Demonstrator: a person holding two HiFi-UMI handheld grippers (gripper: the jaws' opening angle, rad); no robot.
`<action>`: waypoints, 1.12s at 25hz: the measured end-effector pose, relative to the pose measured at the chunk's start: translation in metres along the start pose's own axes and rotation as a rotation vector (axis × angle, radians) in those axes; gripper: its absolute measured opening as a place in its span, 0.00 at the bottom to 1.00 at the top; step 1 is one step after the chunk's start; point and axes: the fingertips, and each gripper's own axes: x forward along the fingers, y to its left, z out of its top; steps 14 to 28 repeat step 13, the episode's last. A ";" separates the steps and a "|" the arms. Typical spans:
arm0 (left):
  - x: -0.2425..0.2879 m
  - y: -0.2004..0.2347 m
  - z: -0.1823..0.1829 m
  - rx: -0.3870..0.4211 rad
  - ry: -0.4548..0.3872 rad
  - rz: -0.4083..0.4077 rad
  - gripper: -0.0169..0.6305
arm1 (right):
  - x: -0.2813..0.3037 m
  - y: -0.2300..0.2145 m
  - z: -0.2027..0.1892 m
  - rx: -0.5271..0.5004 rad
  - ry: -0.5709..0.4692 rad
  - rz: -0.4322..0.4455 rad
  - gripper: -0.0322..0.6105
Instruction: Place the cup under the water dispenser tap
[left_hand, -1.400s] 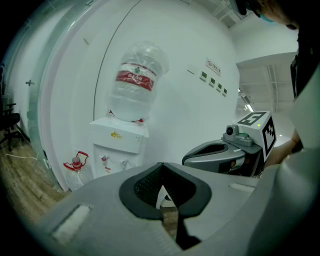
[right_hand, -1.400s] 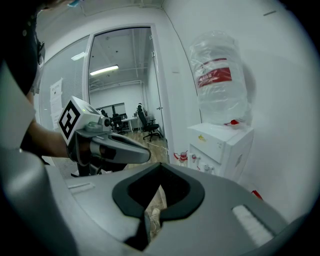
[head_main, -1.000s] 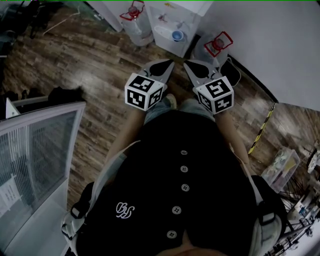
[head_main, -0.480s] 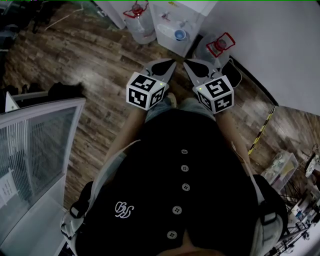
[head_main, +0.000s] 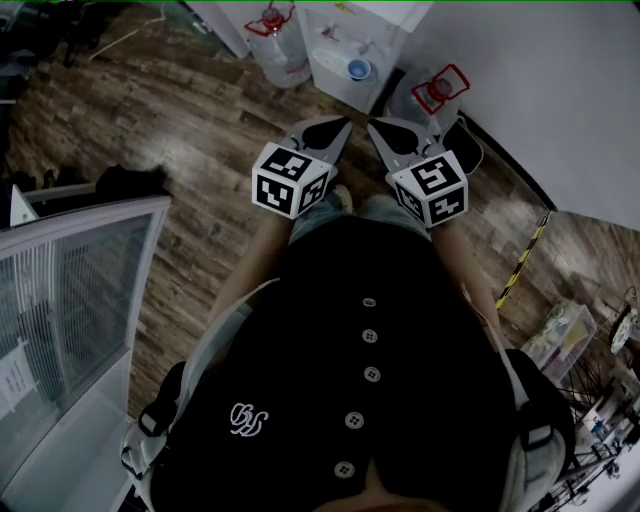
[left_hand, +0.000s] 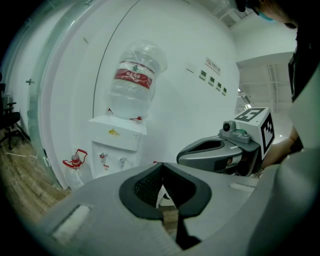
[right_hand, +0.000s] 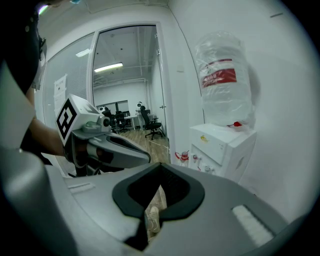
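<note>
A white water dispenser (head_main: 345, 45) stands against the wall ahead, with a big upturned bottle (left_hand: 132, 80) on top and its taps (left_hand: 103, 156) on the front. A small blue round thing (head_main: 358, 69), possibly the cup, sits on the dispenser's front ledge; I cannot make it out in the gripper views. My left gripper (head_main: 338, 127) and right gripper (head_main: 376, 127) hover side by side at waist height, well short of the dispenser and pointing toward it. Both are shut with nothing between the jaws.
Two spare water bottles with red handles stand on the wood floor, one left of the dispenser (head_main: 275, 40) and one right of it (head_main: 432, 92). A glass partition (head_main: 70, 300) is at my left. A doorway (right_hand: 130, 85) opens onto an office with chairs.
The head view has shifted slightly. Both grippers stay where they were, still shut.
</note>
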 end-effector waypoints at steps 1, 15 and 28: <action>0.000 0.000 0.000 0.000 0.001 0.001 0.03 | 0.000 -0.001 0.000 0.002 0.001 -0.002 0.05; 0.004 0.011 0.002 -0.008 0.001 0.007 0.03 | 0.005 -0.015 -0.001 0.028 0.004 -0.020 0.05; 0.004 0.011 0.002 -0.008 0.001 0.007 0.03 | 0.005 -0.015 -0.001 0.028 0.004 -0.020 0.05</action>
